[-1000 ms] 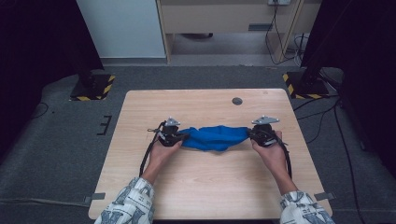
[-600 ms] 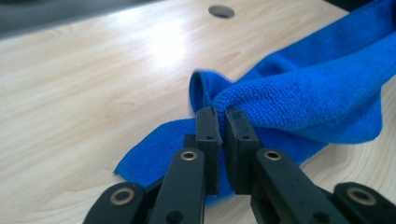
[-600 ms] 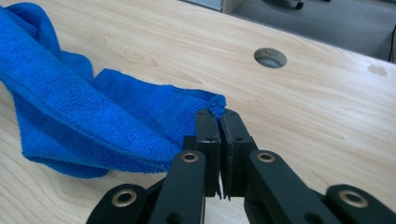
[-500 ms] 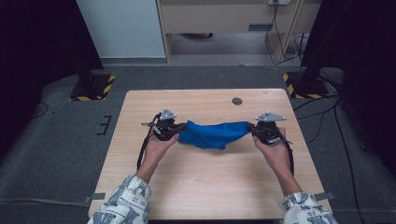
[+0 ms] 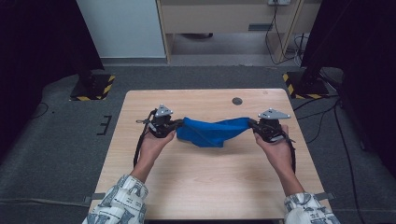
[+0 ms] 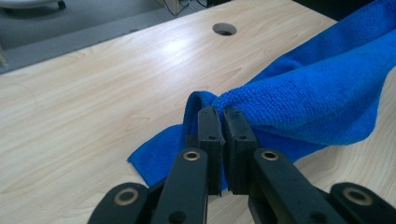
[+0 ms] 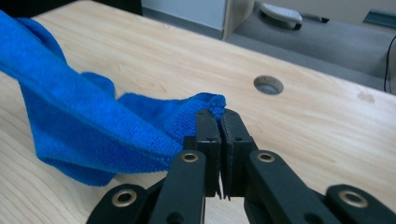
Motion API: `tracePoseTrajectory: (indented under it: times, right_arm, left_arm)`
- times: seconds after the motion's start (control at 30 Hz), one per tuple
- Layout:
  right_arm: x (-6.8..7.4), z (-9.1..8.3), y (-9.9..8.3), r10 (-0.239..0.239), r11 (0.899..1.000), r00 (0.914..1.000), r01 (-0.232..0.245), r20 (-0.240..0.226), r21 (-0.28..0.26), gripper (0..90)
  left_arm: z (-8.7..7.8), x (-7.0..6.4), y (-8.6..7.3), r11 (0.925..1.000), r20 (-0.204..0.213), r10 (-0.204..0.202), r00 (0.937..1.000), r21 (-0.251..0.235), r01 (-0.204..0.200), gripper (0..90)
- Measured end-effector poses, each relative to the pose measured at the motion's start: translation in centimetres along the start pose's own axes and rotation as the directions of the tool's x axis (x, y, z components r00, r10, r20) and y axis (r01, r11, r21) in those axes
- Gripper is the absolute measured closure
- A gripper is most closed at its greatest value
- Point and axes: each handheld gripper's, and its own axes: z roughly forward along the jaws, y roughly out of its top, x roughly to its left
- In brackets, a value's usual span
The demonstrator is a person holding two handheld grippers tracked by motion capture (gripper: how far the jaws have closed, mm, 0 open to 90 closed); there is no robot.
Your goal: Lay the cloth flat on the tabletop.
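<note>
With both sets of jaws pinched tight on opposite ends of the blue cloth (image 5: 212, 131), the step in hand looks like stretching it out flat between the two tools. Left gripper (image 6: 223, 122) clamps a bunched corner, jaws nearly touching with fabric squeezed between; a loose flap trails onto the table (image 6: 93, 102) beneath. Right gripper (image 7: 219, 122) bites the other corner the same way, with only a small bit of hem caught at the tips. Cloth hangs across the middle of the table, nearer the far edge, sagging in the centre and twisted, its low part seemingly touching the wood. To do this well: pull the hands apart evenly and level so the sag goes, not so hard that the shallow right-hand bite slips. Untwist before lowering. Lay it short of the round hole (image 5: 237, 101) near the far edge.
</note>
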Motion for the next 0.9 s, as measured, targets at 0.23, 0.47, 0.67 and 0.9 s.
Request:
tracePoseTrajectory:
  times: [0.23, 0.47, 0.67, 0.9]
  right_arm:
    - [0.0, -1.5, 1.6, -0.003, 0.999, 1.0, 0.003, -0.001, -0.045, 87.9]
    - [-0.2, -2.4, 2.3, 0.002, 0.997, 1.0, -0.002, 0.001, -0.074, 87.9]
    - [-0.3, -3.0, 2.8, 0.015, 0.995, 0.9999, -0.015, 0.001, -0.099, 87.9]
    - [-0.4, -4.5, 3.5, 0.022, 0.991, 0.9997, -0.021, 0.007, -0.135, 87.9]
  left_arm:
    - [-1.5, -0.3, 1.5, 0.9995, -0.005, 0.012, 0.9999, -0.029, -0.012, 86.8]
    - [-2.0, -0.5, 2.5, 0.999, -0.006, 0.017, 0.9998, -0.041, -0.017, 86.8]
    - [-2.5, -1.1, 3.1, 0.9982, -0.002, 0.026, 0.9996, -0.054, -0.027, 86.8]
    - [-3.8, -1.9, 3.9, 0.9956, -0.002, 0.052, 0.9987, -0.078, -0.052, 86.8]
